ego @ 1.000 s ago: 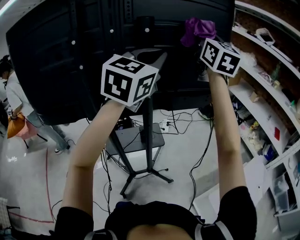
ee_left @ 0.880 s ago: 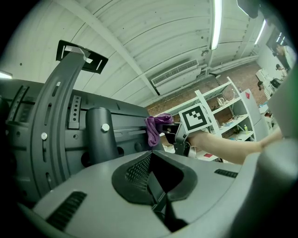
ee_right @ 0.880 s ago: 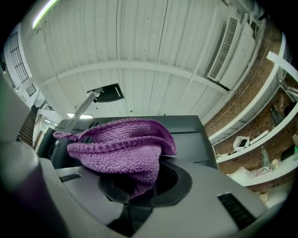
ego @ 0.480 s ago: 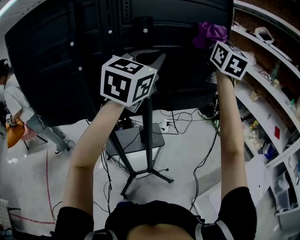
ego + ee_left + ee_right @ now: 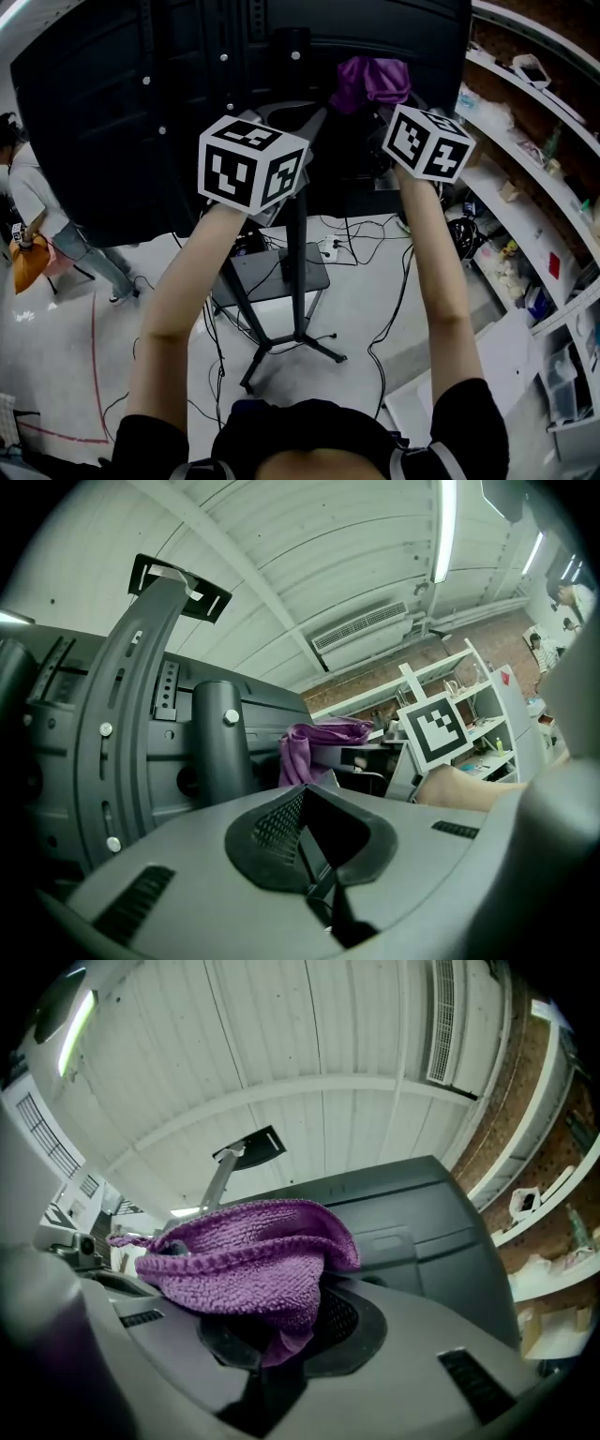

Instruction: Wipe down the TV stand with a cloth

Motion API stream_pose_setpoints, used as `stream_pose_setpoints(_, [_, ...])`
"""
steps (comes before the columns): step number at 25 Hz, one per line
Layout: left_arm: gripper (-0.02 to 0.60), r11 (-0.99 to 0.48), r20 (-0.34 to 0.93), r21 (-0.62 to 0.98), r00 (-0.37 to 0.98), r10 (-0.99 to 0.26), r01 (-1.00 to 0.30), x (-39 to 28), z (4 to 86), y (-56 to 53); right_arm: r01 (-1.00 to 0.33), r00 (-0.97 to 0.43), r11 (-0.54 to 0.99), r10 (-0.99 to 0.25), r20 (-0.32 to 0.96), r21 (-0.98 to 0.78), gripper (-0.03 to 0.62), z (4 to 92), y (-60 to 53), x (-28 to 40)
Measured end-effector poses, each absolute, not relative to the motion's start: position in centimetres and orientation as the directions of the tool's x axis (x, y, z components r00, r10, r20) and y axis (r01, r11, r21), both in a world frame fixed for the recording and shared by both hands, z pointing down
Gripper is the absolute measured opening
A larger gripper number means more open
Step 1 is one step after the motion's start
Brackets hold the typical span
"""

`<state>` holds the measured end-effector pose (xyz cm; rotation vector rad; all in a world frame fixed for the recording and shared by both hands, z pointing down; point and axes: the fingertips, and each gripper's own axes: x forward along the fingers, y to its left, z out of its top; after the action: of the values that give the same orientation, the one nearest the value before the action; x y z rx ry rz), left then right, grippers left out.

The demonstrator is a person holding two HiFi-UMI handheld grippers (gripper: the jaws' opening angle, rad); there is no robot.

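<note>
Only the gripper views show it: right gripper [image 5: 274, 1333] pinches purple cloth [image 5: 239, 1260], left gripper [image 5: 309, 841] clenched empty.

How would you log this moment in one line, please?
right gripper: shut on cloth | left gripper: shut, empty | cloth raised by TV back, contact unclear

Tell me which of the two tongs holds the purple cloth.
The right tongs: the purple cloth is clamped between them, while the left tongs are shut with nothing between.
</note>
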<state>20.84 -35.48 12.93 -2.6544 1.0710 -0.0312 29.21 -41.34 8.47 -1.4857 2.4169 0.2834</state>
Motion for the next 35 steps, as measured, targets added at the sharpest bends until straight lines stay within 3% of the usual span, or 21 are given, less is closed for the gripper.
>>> stream_pose_setpoints(4, [0.006,-0.678,-0.082,-0.257,0.714,-0.695,-0.689,20.1,13.3,-35.5,-0.845,-0.514,0.533,-0.800,-0.311,0.024,0.064,9.5,-41.7,24.7])
stream_pose_setpoints(12, [0.006,-0.669,-0.074,-0.246,0.702,-0.709,-0.702,19.0,14.0,-35.9,-0.880,-0.472,0.464,-0.824,-0.312,0.107,0.064,10.2,-43.0,23.9])
stream_pose_setpoints(35, [0.006,-0.748,-0.073,-0.245,0.782,-0.620,-0.616,25.7,14.7,-35.6,-0.961,-0.277,0.258,-0.920,-0.279,0.103,0.064,11.4,-44.1,35.1])
